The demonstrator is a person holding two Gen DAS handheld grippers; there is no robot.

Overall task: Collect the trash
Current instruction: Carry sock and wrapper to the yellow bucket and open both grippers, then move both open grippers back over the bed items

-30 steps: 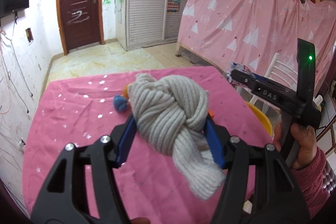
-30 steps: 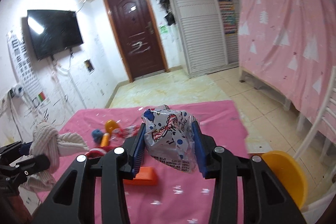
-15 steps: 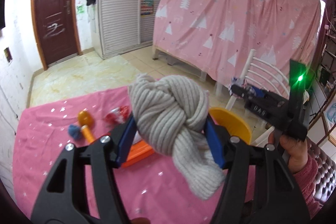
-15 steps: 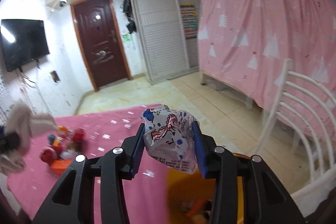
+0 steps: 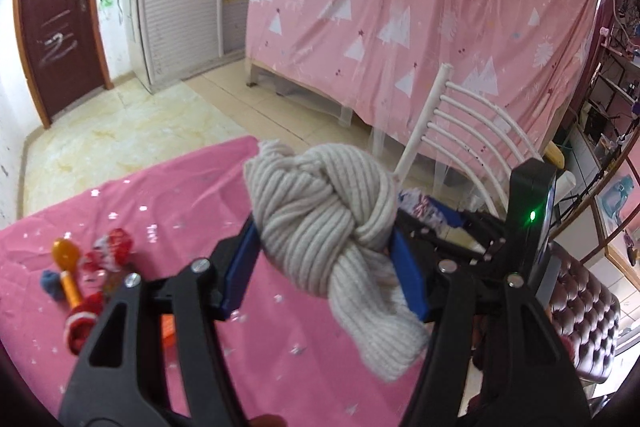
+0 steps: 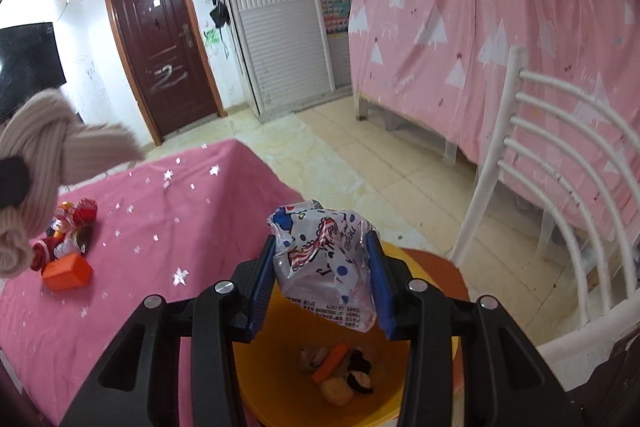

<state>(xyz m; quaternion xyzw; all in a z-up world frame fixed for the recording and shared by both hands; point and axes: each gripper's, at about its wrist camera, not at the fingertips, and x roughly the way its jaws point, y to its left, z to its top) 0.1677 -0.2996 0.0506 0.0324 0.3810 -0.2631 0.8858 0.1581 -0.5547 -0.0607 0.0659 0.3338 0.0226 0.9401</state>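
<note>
My left gripper (image 5: 326, 263) is shut on a knotted grey knit cloth (image 5: 324, 223) and holds it above the pink table's right edge; the cloth also shows at the left in the right wrist view (image 6: 44, 163). My right gripper (image 6: 322, 281) is shut on a crumpled white snack wrapper (image 6: 326, 263) with blue and red print. It holds the wrapper over an orange trash bin (image 6: 276, 399) that has scraps inside. The right gripper (image 5: 460, 227) shows behind the cloth in the left wrist view.
The pink table (image 6: 160, 239) carries an orange block (image 6: 66, 271), red wrappers (image 6: 74, 219) and an orange-handled toy (image 5: 68, 267). A white chair (image 6: 560, 163) stands right of the bin. A pink curtain (image 5: 400, 7) hangs behind.
Both grippers have swung right with their loads. The right gripper now holds the wrapper over the bin. The left gripper with the cloth has come close to the right gripper.
</note>
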